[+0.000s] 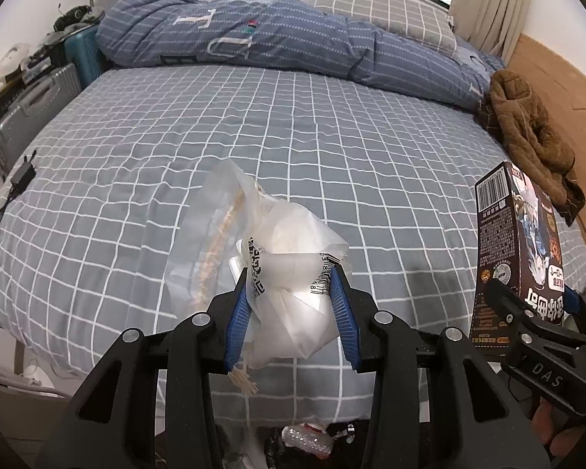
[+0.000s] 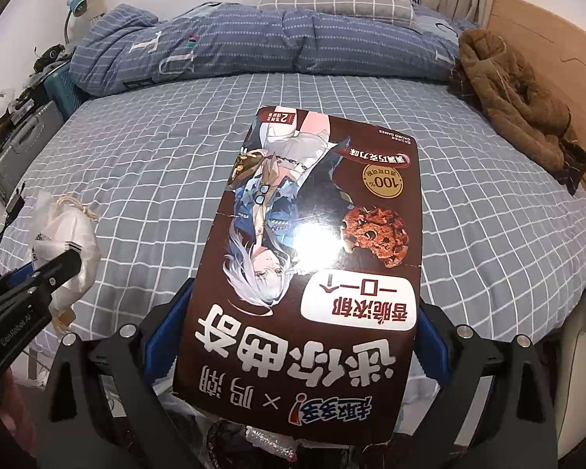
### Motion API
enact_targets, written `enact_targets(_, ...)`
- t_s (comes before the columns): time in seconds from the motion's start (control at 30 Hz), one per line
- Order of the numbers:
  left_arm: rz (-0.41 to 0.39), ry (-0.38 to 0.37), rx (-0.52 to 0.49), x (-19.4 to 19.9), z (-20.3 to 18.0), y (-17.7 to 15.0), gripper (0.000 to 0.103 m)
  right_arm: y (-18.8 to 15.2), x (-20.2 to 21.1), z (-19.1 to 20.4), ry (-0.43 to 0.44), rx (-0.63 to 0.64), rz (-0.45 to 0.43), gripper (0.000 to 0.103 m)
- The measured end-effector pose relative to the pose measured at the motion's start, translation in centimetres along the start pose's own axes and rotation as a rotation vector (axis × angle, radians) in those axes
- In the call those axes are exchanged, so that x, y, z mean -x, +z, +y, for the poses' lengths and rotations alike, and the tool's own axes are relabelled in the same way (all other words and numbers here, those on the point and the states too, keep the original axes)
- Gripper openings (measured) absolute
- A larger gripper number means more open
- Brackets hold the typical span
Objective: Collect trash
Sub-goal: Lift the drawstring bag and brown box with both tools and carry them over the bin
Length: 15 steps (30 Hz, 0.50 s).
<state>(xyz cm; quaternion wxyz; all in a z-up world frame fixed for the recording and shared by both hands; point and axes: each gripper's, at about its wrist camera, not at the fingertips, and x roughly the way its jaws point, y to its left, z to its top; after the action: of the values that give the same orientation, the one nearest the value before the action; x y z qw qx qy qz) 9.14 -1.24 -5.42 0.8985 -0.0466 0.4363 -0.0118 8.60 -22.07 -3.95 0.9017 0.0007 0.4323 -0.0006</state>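
My left gripper (image 1: 293, 297) is shut on a crumpled clear plastic bag (image 1: 277, 258) with a pale drawstring cord, held above the near edge of the bed. It also shows in the right wrist view (image 2: 68, 234) at the left. My right gripper (image 2: 293, 336) is shut on a brown cookie box (image 2: 316, 242), held upside down above the bed. The box (image 1: 519, 258) stands upright at the right of the left wrist view, with the right gripper's fingers (image 1: 504, 305) clamped on its lower part.
The bed (image 1: 254, 125) has a grey checked sheet, a blue duvet (image 1: 261, 35) and a pillow (image 1: 383, 8) at the far side. A brown jacket (image 1: 527, 129) lies by the wooden headboard. A charger and cable (image 1: 19, 179) lie at the left edge. Suitcases (image 1: 31, 109) stand left. More trash (image 1: 304, 437) sits below the near edge.
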Motion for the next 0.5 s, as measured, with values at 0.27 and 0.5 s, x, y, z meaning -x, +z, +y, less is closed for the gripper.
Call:
enact_targets(0.27,0.005,-0.015,-0.001,1.6,-0.6,-1.9,0.039,-1.5,2.5,-0.4,-0.005,0.003,-0.012,0.092)
enact_targets(0.5,0.006,-0.018,-0.015,2.9,-1.1,-3.6,0.039,-2.9,4.0,-0.6,-0.002,0.005,-0.019,0.092)
